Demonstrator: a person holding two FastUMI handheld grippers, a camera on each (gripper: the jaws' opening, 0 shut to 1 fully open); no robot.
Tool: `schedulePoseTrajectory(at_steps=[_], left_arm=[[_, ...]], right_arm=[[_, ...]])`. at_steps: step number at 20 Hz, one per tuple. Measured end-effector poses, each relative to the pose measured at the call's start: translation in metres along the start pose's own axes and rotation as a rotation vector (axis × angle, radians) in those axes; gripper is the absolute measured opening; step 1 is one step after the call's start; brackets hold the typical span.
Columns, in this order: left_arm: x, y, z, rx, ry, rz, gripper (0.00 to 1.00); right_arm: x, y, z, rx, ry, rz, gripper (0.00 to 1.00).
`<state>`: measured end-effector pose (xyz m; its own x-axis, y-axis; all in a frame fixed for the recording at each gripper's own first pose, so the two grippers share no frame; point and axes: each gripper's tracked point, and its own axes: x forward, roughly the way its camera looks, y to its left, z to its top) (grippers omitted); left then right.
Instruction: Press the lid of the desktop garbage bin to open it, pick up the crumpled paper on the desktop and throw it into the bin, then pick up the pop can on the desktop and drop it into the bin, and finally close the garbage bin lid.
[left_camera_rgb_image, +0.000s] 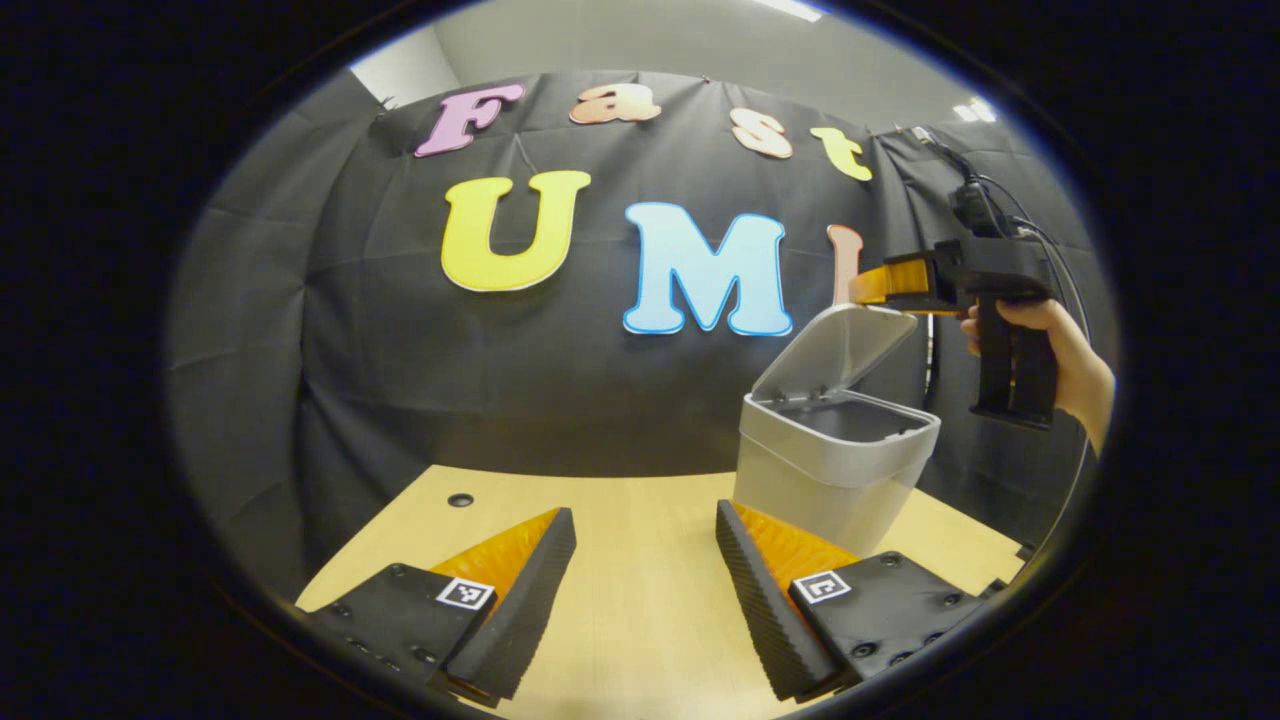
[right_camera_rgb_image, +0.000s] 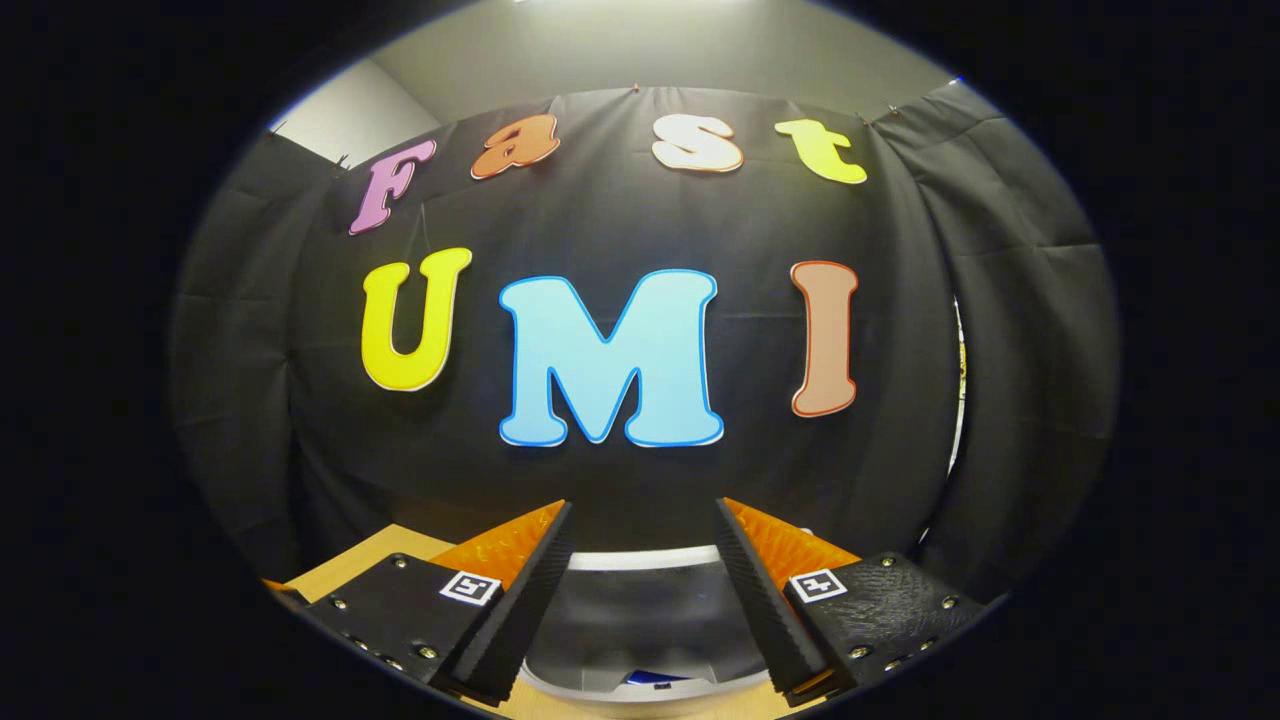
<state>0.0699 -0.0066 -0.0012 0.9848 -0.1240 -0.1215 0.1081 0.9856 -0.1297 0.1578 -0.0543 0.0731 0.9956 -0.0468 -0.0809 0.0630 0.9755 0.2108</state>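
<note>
Time to shut the bin lid

At the right of the left gripper view we see the bin (left_camera_rgb_image: 835, 470) on the table (left_camera_rgb_image: 640, 590), its lid (left_camera_rgb_image: 835, 350) tipped up; the right gripper (left_camera_rgb_image: 868, 288) sits at the lid's top edge, jaws spread wide in its own view, empty; the left gripper (left_camera_rgb_image: 645, 560) waits low, spread wide too; something blue, maybe the can (right_camera_rgb_image: 650, 679), lies inside the bin; we should push the lid down slowly until it sits flat.

A pale wooden worktop (left_camera_rgb_image: 640, 560), with a small round hole (left_camera_rgb_image: 460, 499) near its far edge, stands before black cloth (left_camera_rgb_image: 400, 350); above the cloth, grey wall (left_camera_rgb_image: 640, 40) and ceiling lights (left_camera_rgb_image: 795, 8).
</note>
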Motion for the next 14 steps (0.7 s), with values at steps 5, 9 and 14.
schedulePoseTrajectory(at_steps=[5, 9, 14], left_arm=[[-0.013, -0.01, -0.005, 0.023, 0.005, 0.002, 0.95], [-0.023, -0.014, -0.008, 0.021, 0.011, 0.022, 0.95], [-0.027, -0.017, -0.004, 0.028, 0.001, 0.055, 0.95]], right_arm=[[-0.005, 0.0, -0.051, 0.0, 0.097, 0.01, 0.87], [-0.005, 0.001, -0.074, 0.0, 0.118, 0.03, 0.9], [-0.001, 0.0, -0.083, 0.008, 0.104, 0.043, 0.9]])
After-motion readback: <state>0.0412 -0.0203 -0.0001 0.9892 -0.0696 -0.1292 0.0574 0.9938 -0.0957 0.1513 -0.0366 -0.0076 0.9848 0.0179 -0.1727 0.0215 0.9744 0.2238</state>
